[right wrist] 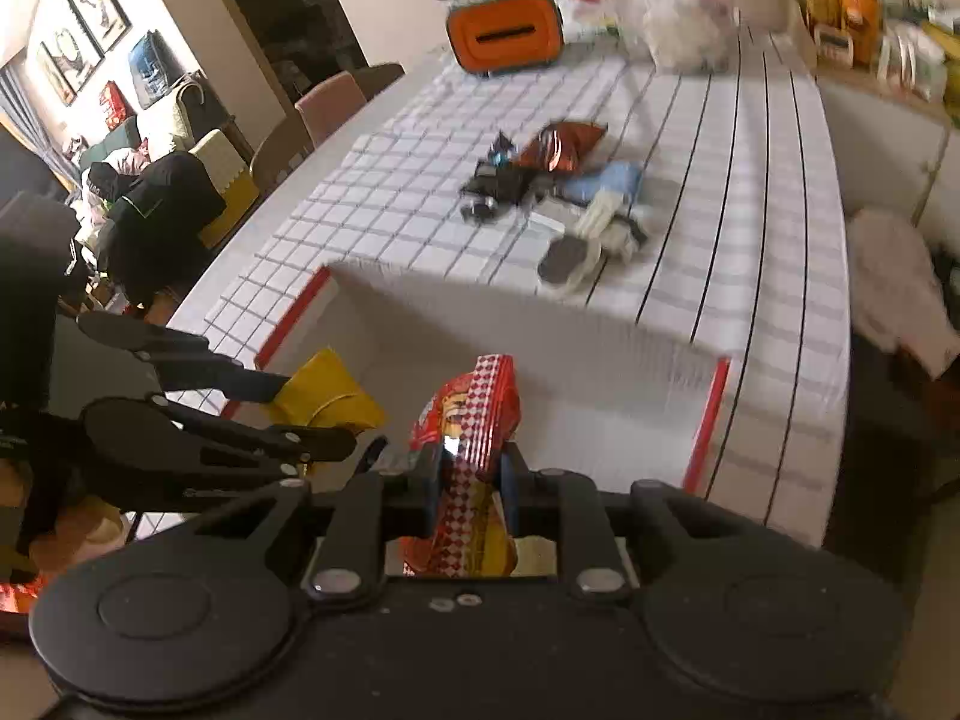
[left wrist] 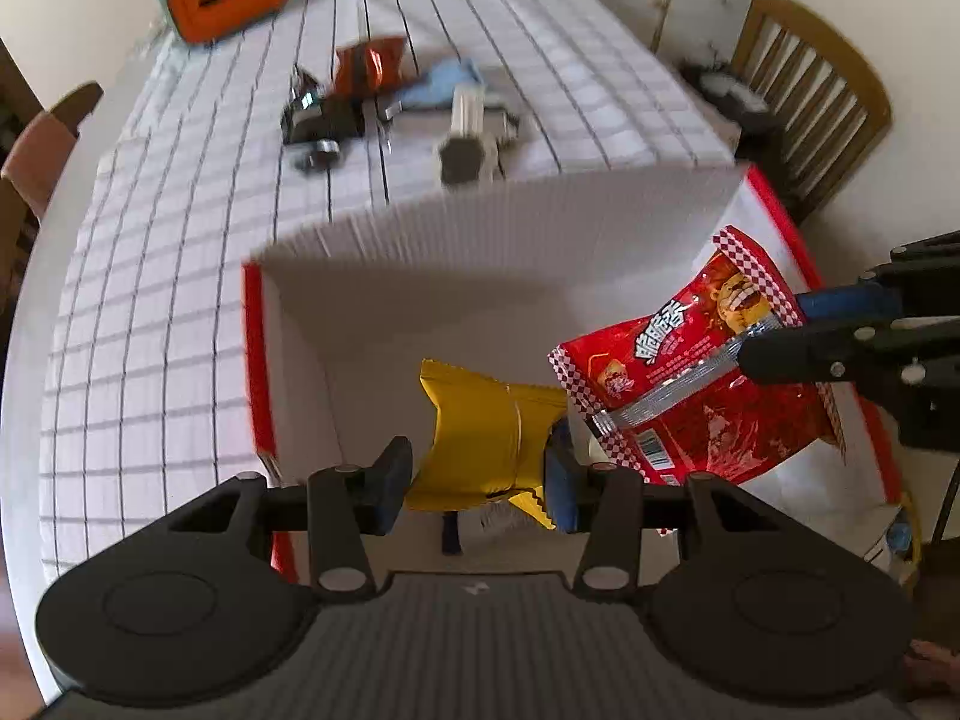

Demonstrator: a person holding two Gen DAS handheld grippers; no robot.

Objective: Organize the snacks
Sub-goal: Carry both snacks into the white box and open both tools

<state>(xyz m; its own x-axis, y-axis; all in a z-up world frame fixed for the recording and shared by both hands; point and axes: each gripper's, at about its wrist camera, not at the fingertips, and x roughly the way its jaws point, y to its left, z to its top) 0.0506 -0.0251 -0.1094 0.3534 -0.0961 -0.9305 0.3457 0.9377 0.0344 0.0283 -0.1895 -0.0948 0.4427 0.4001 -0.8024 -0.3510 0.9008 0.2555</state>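
Since both packets are already hanging over the white box [left wrist: 480, 252], what matters for the drop is how each one sits against the box opening below it. Our left gripper [left wrist: 477, 483] has its jaws clamped on the yellow snack packet [left wrist: 480, 438], pinching it across its narrow waist, so its long axis runs away from the jaws and down toward the box floor. It sits over the near-left part of the box, close to the red-edged left wall [left wrist: 255, 354].

Our right gripper [right wrist: 468, 483] has its jaws squeezed together on the red snack packet [left wrist: 690, 372], gripping one edge so the rest fans out. In the left wrist view that packet lies to the right of the yellow one, nearly touching it, over the right side of the box.

So each hand is nearer its own half, and we'd guess neither has to cross over. The red packet is wide and hangs near the right wall, so it might catch the rim if let go too far out.

The rest of the snacks [right wrist: 558, 180] are still on the table [left wrist: 150, 300] beyond the box, well apart from both grippers.
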